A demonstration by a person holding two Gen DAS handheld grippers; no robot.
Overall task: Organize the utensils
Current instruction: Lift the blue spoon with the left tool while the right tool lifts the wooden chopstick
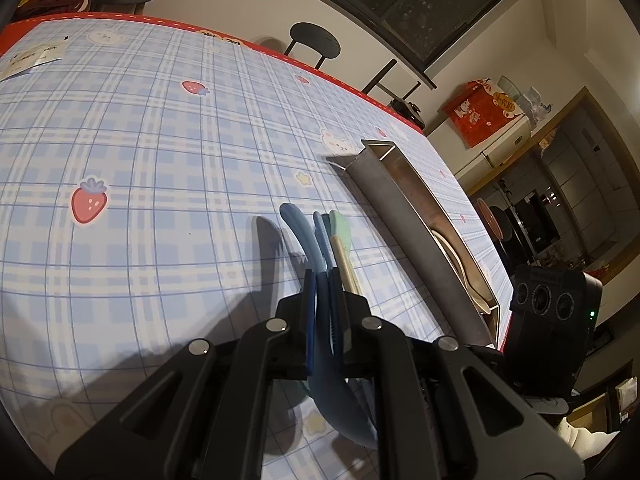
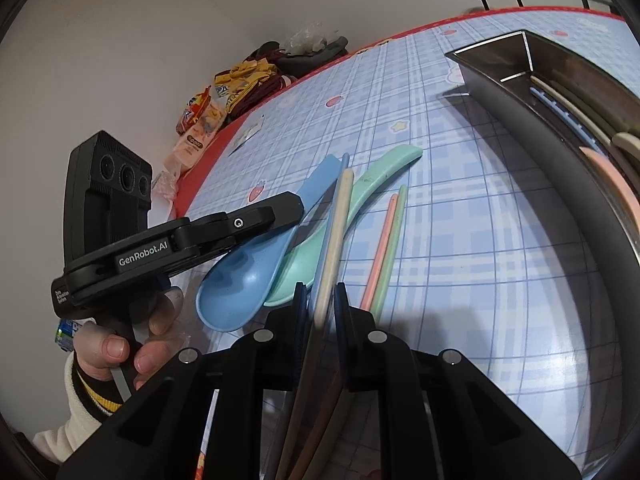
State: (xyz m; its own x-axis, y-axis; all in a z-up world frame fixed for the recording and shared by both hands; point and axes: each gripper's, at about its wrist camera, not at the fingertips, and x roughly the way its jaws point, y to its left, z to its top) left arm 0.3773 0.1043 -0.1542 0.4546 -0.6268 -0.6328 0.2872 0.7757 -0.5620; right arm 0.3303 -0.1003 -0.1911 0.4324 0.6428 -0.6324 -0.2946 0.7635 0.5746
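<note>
The left gripper (image 1: 324, 280) was clamped tight on the blue spoon's (image 2: 240, 280) handle, over the checked tablecloth (image 1: 140, 160). The right gripper (image 2: 322, 294) pinched a beige chopstick (image 2: 334, 240) just beside it; the metal tray (image 2: 560, 152) stood near, holding other utensils.

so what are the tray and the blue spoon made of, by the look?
Tray: looks like metal, probably stainless steel; grey brushed walls, thin bright rim.
Blue spoon: likely matte plastic or a fibre composite; opaque pastel colour, faint speckling, soft sheen in the bowl. Cannot say which.
</note>
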